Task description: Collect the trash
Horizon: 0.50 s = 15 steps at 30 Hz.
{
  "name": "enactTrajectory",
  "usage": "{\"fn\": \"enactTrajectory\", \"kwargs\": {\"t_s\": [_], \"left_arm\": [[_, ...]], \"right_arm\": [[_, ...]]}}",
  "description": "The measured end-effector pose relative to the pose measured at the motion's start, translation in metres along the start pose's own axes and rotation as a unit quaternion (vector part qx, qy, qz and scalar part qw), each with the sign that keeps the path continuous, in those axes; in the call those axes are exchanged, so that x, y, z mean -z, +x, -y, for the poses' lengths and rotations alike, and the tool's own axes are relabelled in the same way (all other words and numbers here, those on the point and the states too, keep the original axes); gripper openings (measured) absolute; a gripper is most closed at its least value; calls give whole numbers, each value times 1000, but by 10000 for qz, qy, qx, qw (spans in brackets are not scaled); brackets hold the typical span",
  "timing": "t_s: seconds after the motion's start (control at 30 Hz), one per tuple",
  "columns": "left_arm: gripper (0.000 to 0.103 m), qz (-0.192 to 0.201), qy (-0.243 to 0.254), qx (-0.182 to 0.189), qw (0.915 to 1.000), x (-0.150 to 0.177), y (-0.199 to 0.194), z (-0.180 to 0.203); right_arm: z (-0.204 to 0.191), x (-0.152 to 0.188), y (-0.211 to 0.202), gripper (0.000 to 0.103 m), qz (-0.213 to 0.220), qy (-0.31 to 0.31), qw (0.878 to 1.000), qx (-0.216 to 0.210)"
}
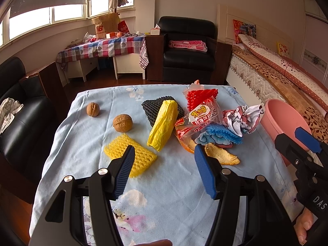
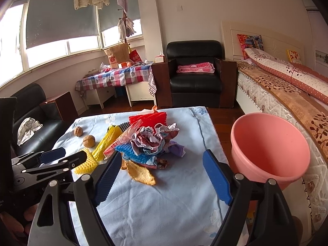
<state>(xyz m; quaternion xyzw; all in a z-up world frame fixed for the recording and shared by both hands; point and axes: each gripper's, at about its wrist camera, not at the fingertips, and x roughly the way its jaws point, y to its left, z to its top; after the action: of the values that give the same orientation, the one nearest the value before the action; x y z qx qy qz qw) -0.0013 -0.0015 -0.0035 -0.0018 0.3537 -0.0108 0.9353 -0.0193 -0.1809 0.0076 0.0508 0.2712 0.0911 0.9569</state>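
Trash [image 1: 196,121] lies heaped on the table [image 1: 164,184], at twelve o'clock from our left claw [image 1: 163,152] and right claw [image 2: 162,160], both wide, empty.

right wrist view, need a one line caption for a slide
Open right claw above a cloth-covered table strewn with trash, orange peel nearest, empty pink basin beside the table.

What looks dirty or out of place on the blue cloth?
A dark crumbly stain marks the cloth near the left claw. Two walnuts lie whole among wrappers; they may not be trash.
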Motion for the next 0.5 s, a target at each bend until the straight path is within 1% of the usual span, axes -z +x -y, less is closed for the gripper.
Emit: {"fn": "enactTrajectory", "kwargs": {"t_s": [0.4,0.5], "left_arm": [[61,220,-179,495,9984,1,-8,-10],[61,246,-173,517,9982,1,-8,-13]], "right_arm": [[0,4,7,76,-132,-7,9999,-46],[1,5,8,76,-175,3,9998,-58]]}}
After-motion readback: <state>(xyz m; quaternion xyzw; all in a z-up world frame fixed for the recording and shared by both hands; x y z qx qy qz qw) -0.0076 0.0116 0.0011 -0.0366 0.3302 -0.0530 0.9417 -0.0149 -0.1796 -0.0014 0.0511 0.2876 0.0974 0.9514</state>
